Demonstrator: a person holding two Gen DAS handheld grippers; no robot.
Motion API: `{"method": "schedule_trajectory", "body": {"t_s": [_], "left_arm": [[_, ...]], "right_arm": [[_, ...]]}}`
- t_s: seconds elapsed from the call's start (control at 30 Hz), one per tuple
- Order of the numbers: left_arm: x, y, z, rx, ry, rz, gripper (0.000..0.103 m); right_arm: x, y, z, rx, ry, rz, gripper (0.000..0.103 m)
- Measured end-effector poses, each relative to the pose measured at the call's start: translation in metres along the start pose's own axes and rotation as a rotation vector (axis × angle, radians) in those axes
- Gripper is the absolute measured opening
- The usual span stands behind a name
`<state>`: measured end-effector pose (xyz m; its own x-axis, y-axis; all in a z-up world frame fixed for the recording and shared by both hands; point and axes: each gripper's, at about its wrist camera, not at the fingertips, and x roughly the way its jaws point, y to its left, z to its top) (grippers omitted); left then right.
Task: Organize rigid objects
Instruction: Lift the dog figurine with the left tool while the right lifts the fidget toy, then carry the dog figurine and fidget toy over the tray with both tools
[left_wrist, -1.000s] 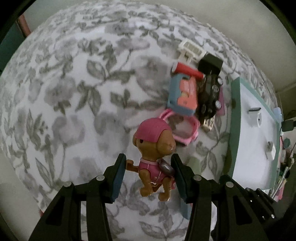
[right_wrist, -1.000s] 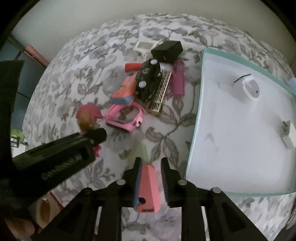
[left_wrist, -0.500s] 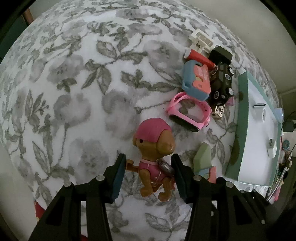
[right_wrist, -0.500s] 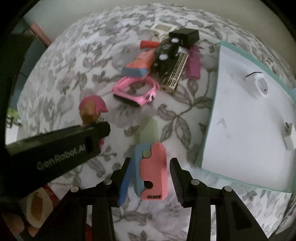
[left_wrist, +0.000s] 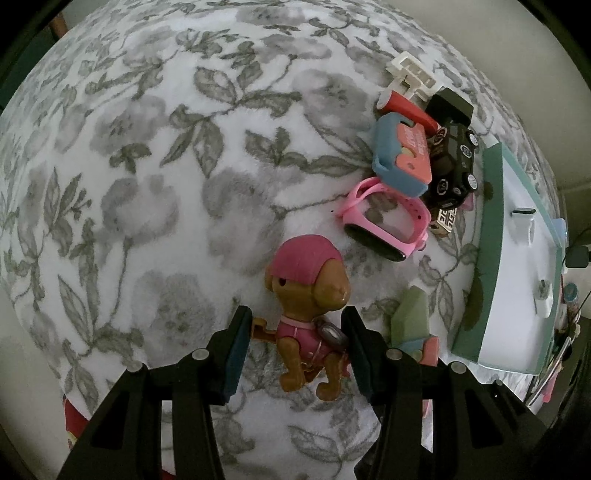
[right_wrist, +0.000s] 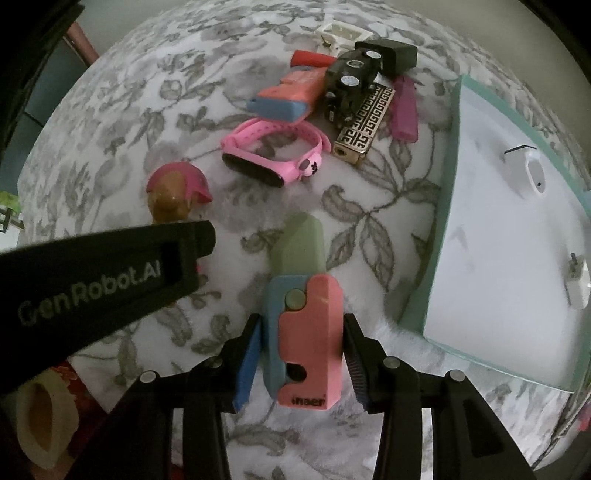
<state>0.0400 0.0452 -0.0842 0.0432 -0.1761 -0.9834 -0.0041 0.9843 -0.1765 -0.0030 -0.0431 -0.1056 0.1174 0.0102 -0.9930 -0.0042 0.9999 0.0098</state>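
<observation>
A brown toy pup in a pink helmet (left_wrist: 306, 317) stands between the fingers of my left gripper (left_wrist: 297, 354), which is shut on its body. It also shows in the right wrist view (right_wrist: 175, 194) behind the left gripper's black body (right_wrist: 99, 284). My right gripper (right_wrist: 301, 363) is open around a pink, blue and green toy knife (right_wrist: 303, 325) that lies on the floral blanket (right_wrist: 155, 122); small gaps show on both sides. The knife also shows in the left wrist view (left_wrist: 408, 325).
A cluster lies ahead: a pink watch (right_wrist: 275, 151), a blue and pink block (right_wrist: 291, 96), a black toy car (right_wrist: 351, 79), a gold patterned lighter (right_wrist: 364, 123), a red tube (right_wrist: 310, 57). A teal-rimmed white tray (right_wrist: 448, 177) stands to the right.
My right gripper has opened and the toy knife now rests on the blanket between its fingers. The left gripper still holds the pup and has shifted slightly.
</observation>
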Motion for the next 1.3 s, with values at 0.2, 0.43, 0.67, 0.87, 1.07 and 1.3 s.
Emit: {"method": "schedule_trajectory", "body": {"t_s": [0.2,0.43,0.67,0.87,1.07,1.3], "left_arm": [[-0.002,-0.001,0.000,-0.002,-0.005,-0.001,0.052],[-0.015,-0.007,0.003,0.021,-0.052,0.007,0.052],[-0.047,-0.014,0.010,0.035,-0.181,-0.024,0.052],[-0.078,-0.029,0.013,0.071,-0.295,-0.032,0.052],[-0.083,-0.062,0.022,0.142,-0.303,-0.037,0.052],[-0.081,-0.120,0.020,0.256,-0.289,-0.011,0.052]], "right_arm": [[-0.002,-0.003,0.001,-0.006,0.001,-0.007,0.045],[-0.023,-0.010,-0.001,0.001,-0.028,0.002,0.045],[-0.049,-0.020,0.002,0.041,-0.104,0.055,0.045],[-0.073,-0.035,0.006,0.096,-0.181,0.075,0.045],[-0.088,-0.066,0.001,0.214,-0.236,0.080,0.045],[-0.104,-0.122,-0.001,0.370,-0.301,-0.016,0.045]]}}
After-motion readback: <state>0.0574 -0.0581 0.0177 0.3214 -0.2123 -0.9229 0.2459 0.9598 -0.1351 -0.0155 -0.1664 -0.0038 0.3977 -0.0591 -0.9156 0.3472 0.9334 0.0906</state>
